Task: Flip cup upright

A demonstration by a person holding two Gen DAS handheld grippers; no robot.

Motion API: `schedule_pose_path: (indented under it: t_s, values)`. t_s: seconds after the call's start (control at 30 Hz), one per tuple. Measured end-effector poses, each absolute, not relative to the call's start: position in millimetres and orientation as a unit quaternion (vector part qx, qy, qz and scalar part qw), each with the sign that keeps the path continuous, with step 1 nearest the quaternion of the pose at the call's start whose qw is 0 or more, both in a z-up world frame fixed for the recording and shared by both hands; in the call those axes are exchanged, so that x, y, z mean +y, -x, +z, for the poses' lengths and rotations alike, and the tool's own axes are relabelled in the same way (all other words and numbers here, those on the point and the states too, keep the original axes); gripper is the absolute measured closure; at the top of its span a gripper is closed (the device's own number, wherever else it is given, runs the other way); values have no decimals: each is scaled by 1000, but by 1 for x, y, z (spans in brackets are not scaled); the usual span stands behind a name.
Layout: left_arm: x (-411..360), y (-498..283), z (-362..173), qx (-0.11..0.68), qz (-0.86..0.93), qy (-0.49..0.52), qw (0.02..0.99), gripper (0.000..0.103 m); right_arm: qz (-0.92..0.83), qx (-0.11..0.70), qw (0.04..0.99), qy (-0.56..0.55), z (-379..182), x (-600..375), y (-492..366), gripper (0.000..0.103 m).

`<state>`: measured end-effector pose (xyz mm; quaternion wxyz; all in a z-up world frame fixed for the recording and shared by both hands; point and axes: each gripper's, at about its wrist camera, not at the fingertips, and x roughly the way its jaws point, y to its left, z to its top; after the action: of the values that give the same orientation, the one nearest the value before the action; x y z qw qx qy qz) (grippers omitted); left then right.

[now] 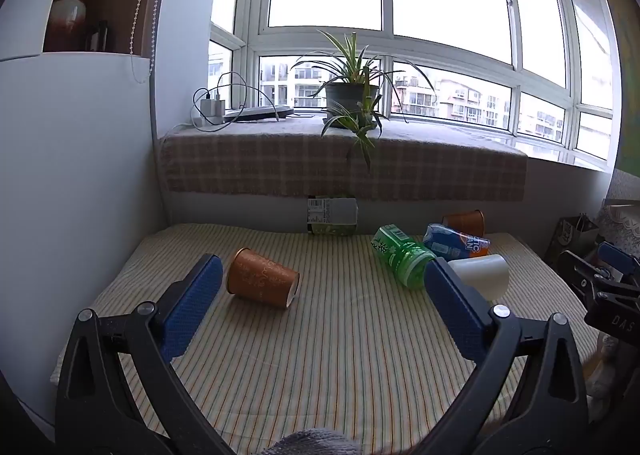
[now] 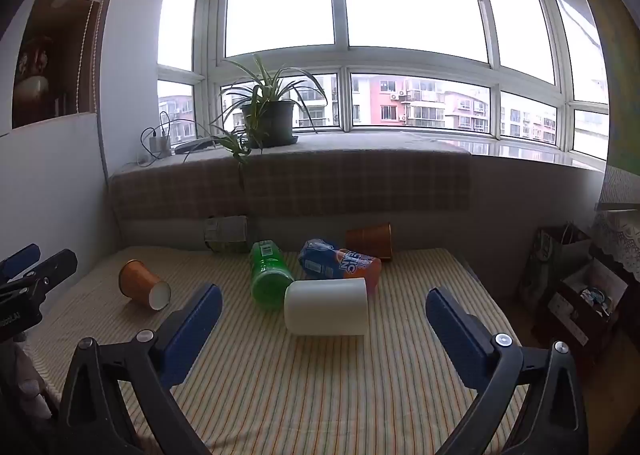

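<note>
An orange paper cup lies on its side on the striped table, just ahead of my left gripper's left finger; it also shows in the right wrist view. A white cup lies on its side ahead of my right gripper, also seen in the left wrist view. A second orange cup stands mouth down at the back. My left gripper is open and empty. My right gripper is open and empty, short of the white cup.
A green bottle and a blue-orange bottle lie beside the white cup. A clear green bottle lies by the back wall. A potted plant sits on the windowsill. Bags and boxes stand right of the table.
</note>
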<state>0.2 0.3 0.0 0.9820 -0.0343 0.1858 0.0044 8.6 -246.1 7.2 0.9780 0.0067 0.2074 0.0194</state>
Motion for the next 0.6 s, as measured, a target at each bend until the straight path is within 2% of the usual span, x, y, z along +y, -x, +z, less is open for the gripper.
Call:
schedule_pose_path:
  t_s: [0.6]
  values:
    - [0, 1, 4, 180, 4, 26, 983, 1, 17, 209, 978, -17, 6, -249, -9, 0]
